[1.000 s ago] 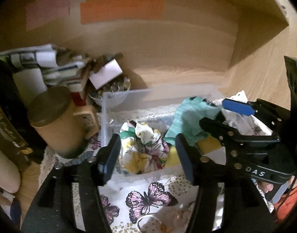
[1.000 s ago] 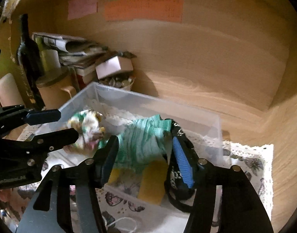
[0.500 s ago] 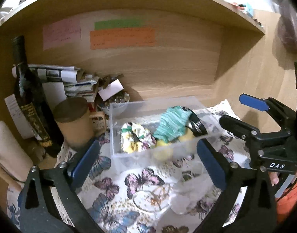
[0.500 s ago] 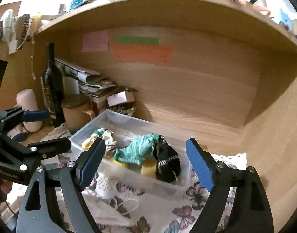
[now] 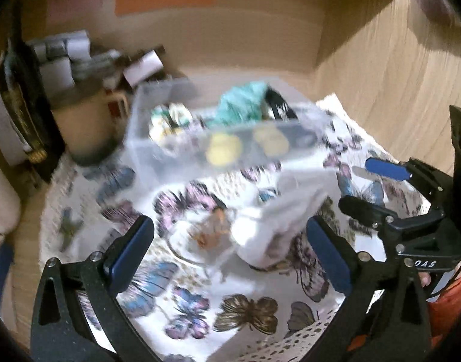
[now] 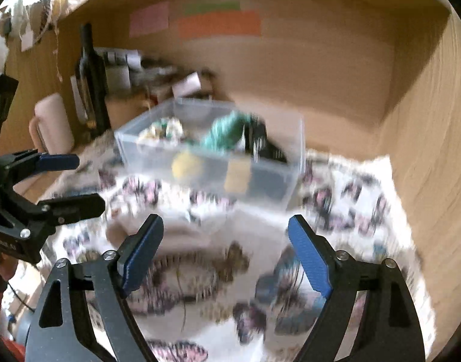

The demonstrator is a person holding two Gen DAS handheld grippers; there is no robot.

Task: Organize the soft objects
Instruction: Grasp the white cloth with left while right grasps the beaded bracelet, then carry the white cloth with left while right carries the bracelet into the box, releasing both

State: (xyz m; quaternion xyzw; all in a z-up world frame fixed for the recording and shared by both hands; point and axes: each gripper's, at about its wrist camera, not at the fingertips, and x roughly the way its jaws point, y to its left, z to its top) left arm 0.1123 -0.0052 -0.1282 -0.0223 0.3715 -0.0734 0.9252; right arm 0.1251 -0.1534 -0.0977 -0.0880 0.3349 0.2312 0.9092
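A clear plastic bin stands on a butterfly-print cloth. It holds a floral scrunchie, a teal cloth, a black patterned piece and yellow pieces. A white soft item lies on the cloth in front of the bin. My left gripper is open just above the white item. My right gripper is open and empty over the cloth. Both views are blurred.
A dark wine bottle, a brown lidded jar, a pink mug and stacked papers stand left of the bin. Wooden shelf walls close the back and right.
Both grippers have drawn back from the bin, opened wide and tilted down toward the cloth. The teal cloth and the black piece stay in the bin. The white item now lies between my left fingers.
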